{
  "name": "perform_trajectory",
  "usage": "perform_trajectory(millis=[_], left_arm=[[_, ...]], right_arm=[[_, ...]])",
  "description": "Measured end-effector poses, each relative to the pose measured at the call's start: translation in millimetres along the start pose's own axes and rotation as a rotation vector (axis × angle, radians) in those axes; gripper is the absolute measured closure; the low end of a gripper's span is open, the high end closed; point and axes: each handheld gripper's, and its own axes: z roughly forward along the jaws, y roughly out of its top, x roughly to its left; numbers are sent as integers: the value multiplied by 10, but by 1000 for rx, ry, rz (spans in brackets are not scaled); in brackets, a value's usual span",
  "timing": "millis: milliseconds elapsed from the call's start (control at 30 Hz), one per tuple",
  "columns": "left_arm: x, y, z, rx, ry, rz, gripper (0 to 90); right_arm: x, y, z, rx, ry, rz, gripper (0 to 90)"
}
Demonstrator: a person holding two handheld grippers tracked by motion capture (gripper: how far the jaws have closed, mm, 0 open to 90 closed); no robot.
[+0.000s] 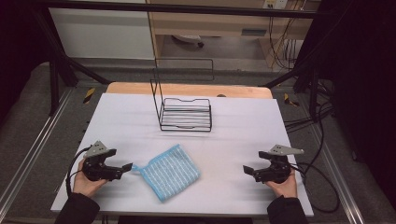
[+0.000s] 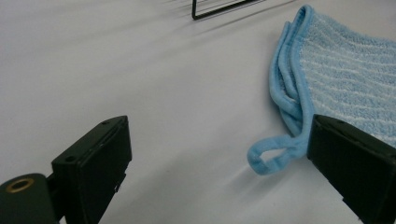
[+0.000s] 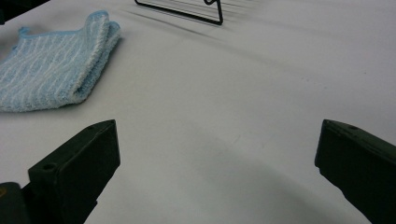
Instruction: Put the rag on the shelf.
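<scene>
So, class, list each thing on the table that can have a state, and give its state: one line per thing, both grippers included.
Left gripper: open, jaws wide apart, holding nothing, beside the cloth's loop.
Right gripper: open, holding nothing, over bare table.
Blue cloth: folded, lying flat, not gripped.
Hanging loop: lying on the table between the left jaws.
Wire rack: upright, nothing in it.

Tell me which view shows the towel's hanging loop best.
The left gripper view: the loop lies close and sharp beside one open jaw. The high view shows it tiny at the blue towel corner near the left gripper. The right gripper view shows the towel's folded far edge.
</scene>
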Motion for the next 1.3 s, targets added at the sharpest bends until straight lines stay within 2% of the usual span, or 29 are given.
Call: perform_trajectory(millis=[433,700,933,1033,1067,1100,1300], left_arm=[[-50,53,9,17,1,-14,76],[-159,131,40,22,1,-12,116],[-293,206,121,46,-26,-18,210],[-347,224,175,64,-35,-24,296],[-362,229,195,72,-38,-25,296],[-377,234,218,81,-40,-26,345],[-456,249,358,130,-52,-20,477]], right_arm=[[23,-5,32,20,-13,-3,7],[80,14,89,36,-16,-15,7],[189,44,173,51,-5,-29,12],[244,58,227,60,3,-29,22],[244,58,227,60,3,-29,22],[278,71,254,63,8,-33,30],[402,123,345,53,39,-23,62]])
